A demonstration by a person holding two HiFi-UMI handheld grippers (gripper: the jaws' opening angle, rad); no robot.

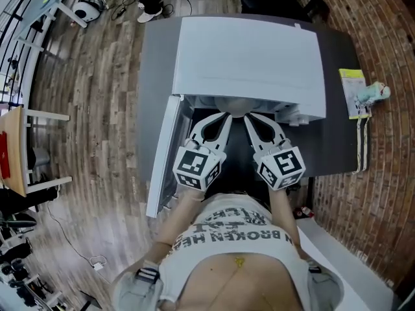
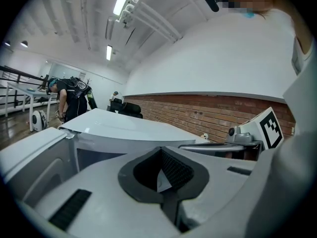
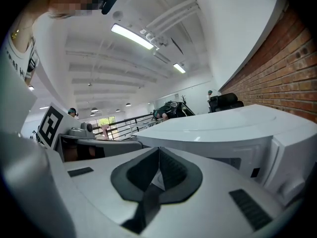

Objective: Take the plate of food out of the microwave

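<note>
A white microwave [image 1: 249,57] stands on a grey table [image 1: 337,141], its door [image 1: 162,157] swung open to the left. Both grippers point side by side at the opening under its front edge. My left gripper [image 1: 227,116] is shut with nothing between its jaws, which meet in a closed line in the left gripper view [image 2: 161,152]. My right gripper [image 1: 247,118] is likewise shut and empty [image 3: 158,151]. The microwave's top fills the background of both gripper views [image 2: 129,125] [image 3: 233,128]. The top hides the inside, and I see no plate of food.
A brick wall [image 1: 382,173] runs along the right of the table. A yellow-green packet and a small bottle [image 1: 362,93] lie on the table's right edge. Wooden floor [image 1: 91,109] lies to the left, with a stool [image 1: 19,151]. A person [image 2: 67,100] bends over far behind.
</note>
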